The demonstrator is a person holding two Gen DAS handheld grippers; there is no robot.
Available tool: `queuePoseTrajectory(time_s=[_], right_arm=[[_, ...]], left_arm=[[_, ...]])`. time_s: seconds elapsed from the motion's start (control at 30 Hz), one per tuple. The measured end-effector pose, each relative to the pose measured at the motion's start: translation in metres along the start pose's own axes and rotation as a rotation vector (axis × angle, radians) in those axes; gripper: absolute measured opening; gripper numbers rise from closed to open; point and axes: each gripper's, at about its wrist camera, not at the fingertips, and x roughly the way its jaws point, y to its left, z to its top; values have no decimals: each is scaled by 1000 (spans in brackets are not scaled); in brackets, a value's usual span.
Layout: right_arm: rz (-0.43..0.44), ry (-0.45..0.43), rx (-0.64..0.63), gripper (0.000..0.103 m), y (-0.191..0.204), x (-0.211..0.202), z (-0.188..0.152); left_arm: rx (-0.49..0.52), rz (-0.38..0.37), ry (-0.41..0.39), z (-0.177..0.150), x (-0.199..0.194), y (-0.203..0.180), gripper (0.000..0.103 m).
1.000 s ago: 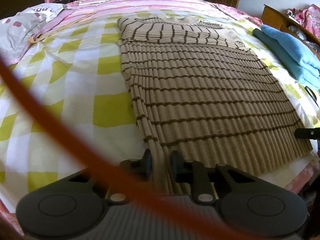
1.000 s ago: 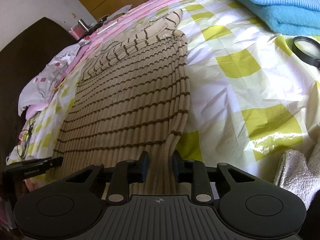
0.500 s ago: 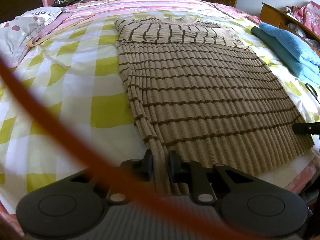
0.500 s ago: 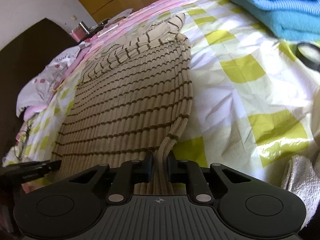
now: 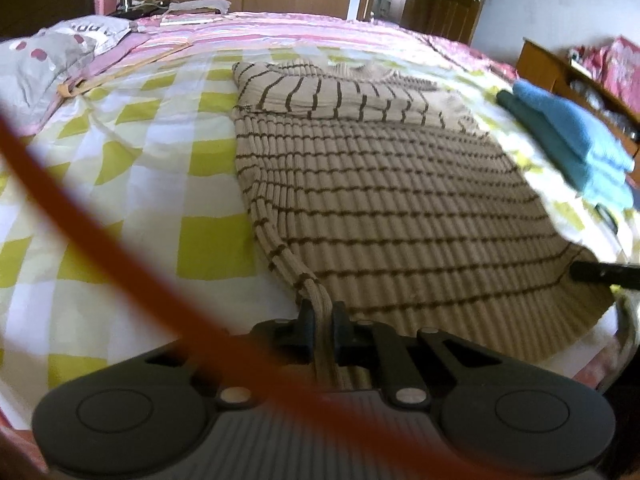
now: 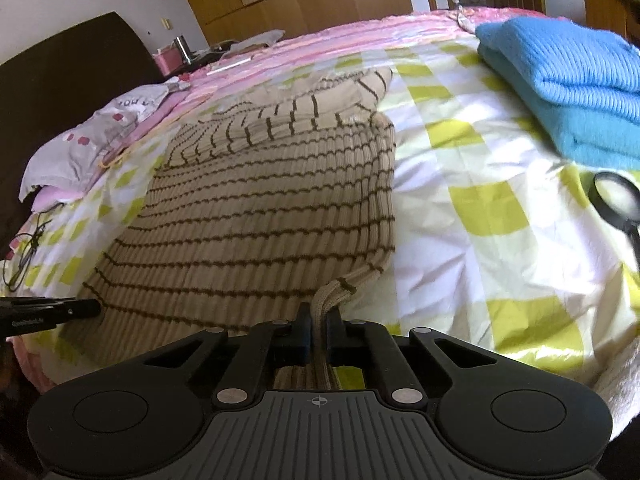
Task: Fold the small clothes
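A tan ribbed sweater with dark brown stripes (image 5: pixel 400 200) lies on a yellow-and-white checked bed sheet (image 5: pixel 120 184), sleeves folded across its far end. My left gripper (image 5: pixel 323 312) is shut on the sweater's near left hem corner and lifts it off the sheet. My right gripper (image 6: pixel 319 322) is shut on the near right hem corner of the same sweater (image 6: pixel 256 216), which bunches up between the jaws. Each gripper's tip shows at the edge of the other's view.
A folded blue sweater (image 6: pixel 560 80) lies at the right of the bed. A black magnifying glass (image 6: pixel 616 200) lies near it. A pillow (image 5: pixel 52 52) and a wooden hanger (image 5: pixel 120 72) lie at the far left. An orange cable (image 5: pixel 100 248) crosses the left wrist view.
Both grippers have closed on the hem corners and lifted them, carrying the near edge of the sweater up and forward. The hem now rises off the sheet.
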Motion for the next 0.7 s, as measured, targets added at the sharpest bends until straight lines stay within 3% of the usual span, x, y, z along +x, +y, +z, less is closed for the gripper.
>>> queuePoseTrajectory(time_s=[0.3, 0.7], right_arm=[[-5, -60, -47, 5, 7, 3, 24], [-12, -124, -61, 5, 6, 19, 62]], left_arm=[[-44, -52, -51, 24, 3, -2, 15], [-18, -34, -122, 67, 13, -12, 15]])
